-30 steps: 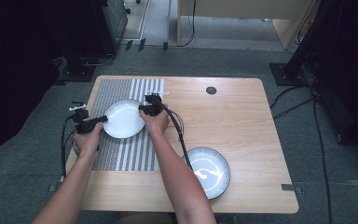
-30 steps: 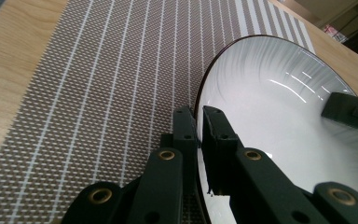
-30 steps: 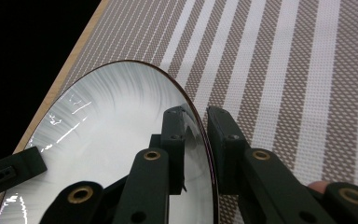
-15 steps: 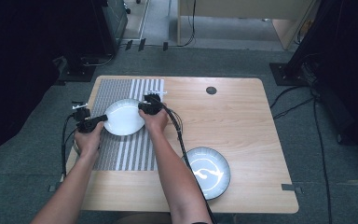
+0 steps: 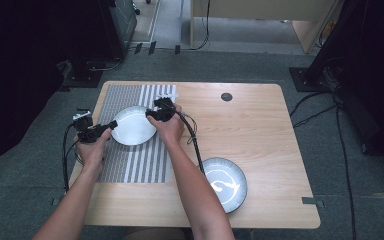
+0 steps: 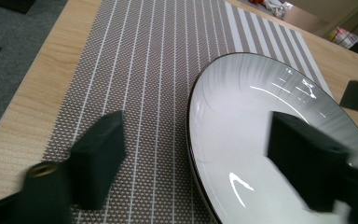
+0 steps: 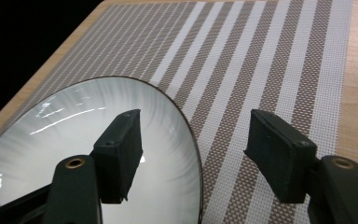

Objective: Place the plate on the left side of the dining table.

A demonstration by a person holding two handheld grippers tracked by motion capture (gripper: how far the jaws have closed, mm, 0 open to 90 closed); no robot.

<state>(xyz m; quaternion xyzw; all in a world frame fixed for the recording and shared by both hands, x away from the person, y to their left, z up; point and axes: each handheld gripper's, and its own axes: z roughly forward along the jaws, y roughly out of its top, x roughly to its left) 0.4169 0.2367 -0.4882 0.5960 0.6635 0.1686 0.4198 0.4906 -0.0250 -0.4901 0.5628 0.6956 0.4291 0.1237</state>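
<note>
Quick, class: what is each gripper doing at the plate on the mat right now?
Left gripper: open, jaws straddling the white plate rim.
Right gripper: open, jaws straddling the plate's opposite rim.

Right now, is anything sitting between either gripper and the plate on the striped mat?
Nothing visible. The left gripper and the right gripper each have open jaws straddling opposite rims of the plate, one jaw over the dish and one over the striped mat. The second plate lies apart, near the table's front edge.
</note>
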